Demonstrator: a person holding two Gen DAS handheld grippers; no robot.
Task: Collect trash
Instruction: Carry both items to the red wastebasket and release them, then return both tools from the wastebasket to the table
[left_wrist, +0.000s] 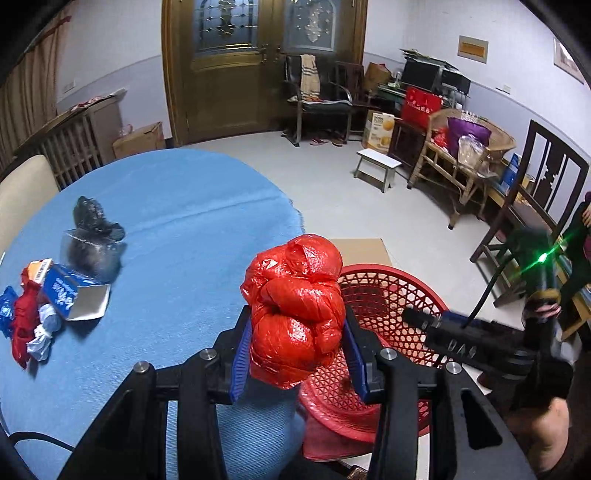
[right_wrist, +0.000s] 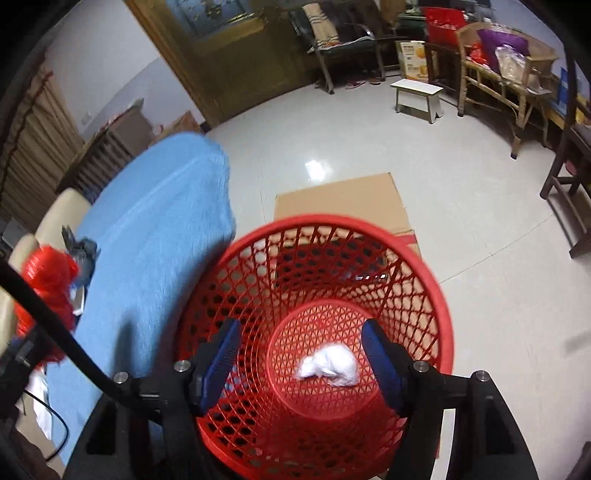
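At the centre of the left wrist frame, your left gripper (left_wrist: 297, 343) is clamped on a knotted red plastic bag (left_wrist: 295, 314), the blue pads (left_wrist: 240, 350) pressing its lower half from both sides while the bundle bulges up above them. Behind the bag, to the lower right of that frame, you can see the red mesh basket (left_wrist: 388, 295) standing on the floor beside the blue-covered table (left_wrist: 184, 229).

Toward the left edge of the same frame, more trash lies on the cloth: a crumpled black bag (left_wrist: 92, 218) resting on a silvery box (left_wrist: 88, 251), a blue carton (left_wrist: 64, 295) just beside it, and a heap of red, blue and white wrappers (left_wrist: 29, 325) at the far left. Your right gripper (left_wrist: 443, 332) shows blurred at the right edge, over the basket.

Lower centre in the right wrist frame, your right gripper (right_wrist: 301, 354) hangs over the basket's mouth with its jaws spread apart and nothing between them. On the basket's (right_wrist: 436, 295) floor lies a crumpled white bag (right_wrist: 328, 365). A flat cardboard sheet (right_wrist: 340, 199) lies on the floor behind the basket. At the left edge of this frame the red plastic bag (right_wrist: 48, 273) appears blurred above the table (right_wrist: 159, 206).
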